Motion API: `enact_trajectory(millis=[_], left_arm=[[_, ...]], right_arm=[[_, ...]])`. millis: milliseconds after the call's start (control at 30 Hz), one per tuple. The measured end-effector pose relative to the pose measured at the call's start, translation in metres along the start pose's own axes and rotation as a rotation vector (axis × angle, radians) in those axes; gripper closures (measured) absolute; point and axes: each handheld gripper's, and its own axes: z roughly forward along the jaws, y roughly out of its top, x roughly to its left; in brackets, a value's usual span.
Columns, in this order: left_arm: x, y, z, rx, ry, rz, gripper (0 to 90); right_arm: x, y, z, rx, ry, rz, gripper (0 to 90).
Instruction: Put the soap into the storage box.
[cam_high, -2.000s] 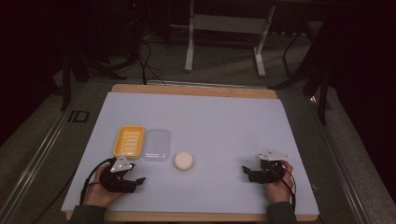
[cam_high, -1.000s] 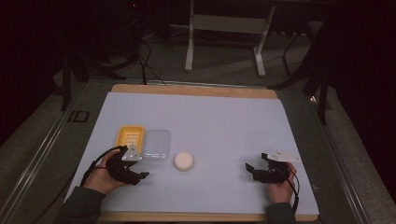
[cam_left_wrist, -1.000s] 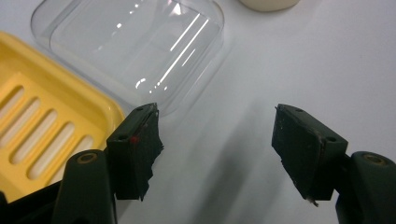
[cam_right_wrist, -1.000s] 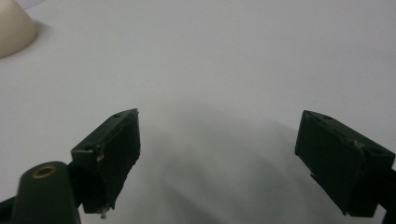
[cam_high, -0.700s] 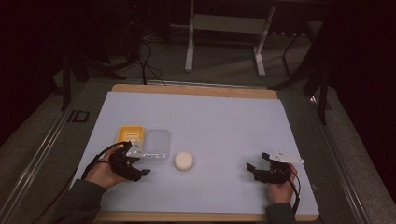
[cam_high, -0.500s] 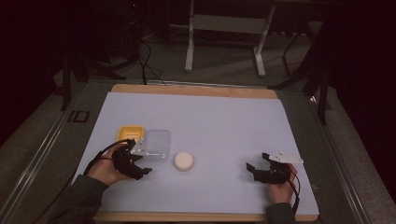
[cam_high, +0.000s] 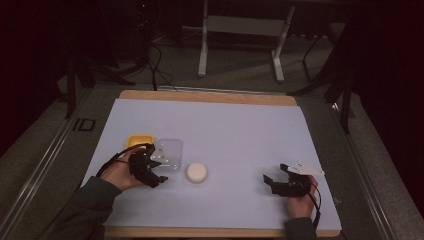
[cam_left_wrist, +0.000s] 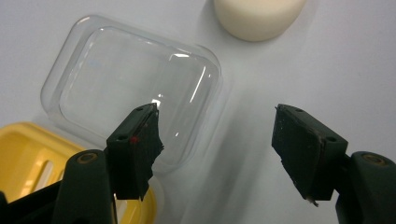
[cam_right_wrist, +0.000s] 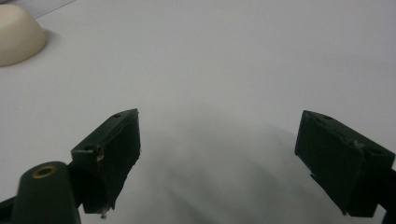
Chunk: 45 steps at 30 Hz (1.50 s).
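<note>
Left gripper (cam_left_wrist: 217, 135) over clear plastic lid (cam_left_wrist: 130, 88), fingers (cam_left_wrist: 135, 144) apart, nothing between them. Lid flat on bench (cam_high: 240, 130), touching yellow tray (cam_left_wrist: 23, 154); white soap bar (cam_high: 197, 172) just beside lid. My right gripper (cam_right_wrist: 219, 154) low over bare bench, fingers released, empty.

The right tool (cam_right_wrist: 217, 163) hangs with its two black jaws spread wide and nothing between them over the bare white bench (cam_right_wrist: 243, 65), while a cream rounded soap bar (cam_right_wrist: 16, 37) lies far off at the upper left corner.
</note>
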Motion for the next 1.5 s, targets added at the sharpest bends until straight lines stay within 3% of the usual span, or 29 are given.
enact_trajectory(millis=[867, 1500], left_arm=[[0.008, 0.034, 0.007, 0.043, -0.031, 0.071, 30.2], [0.009, 0.055, 0.022, 0.069, -0.081, 0.109, 29.3]], right_arm=[[0.000, 0.000, 0.000, 0.002, 0.005, -0.007, 14.1], [0.000, 0.000, 0.000, 0.005, 0.008, -0.008, 14.1]])
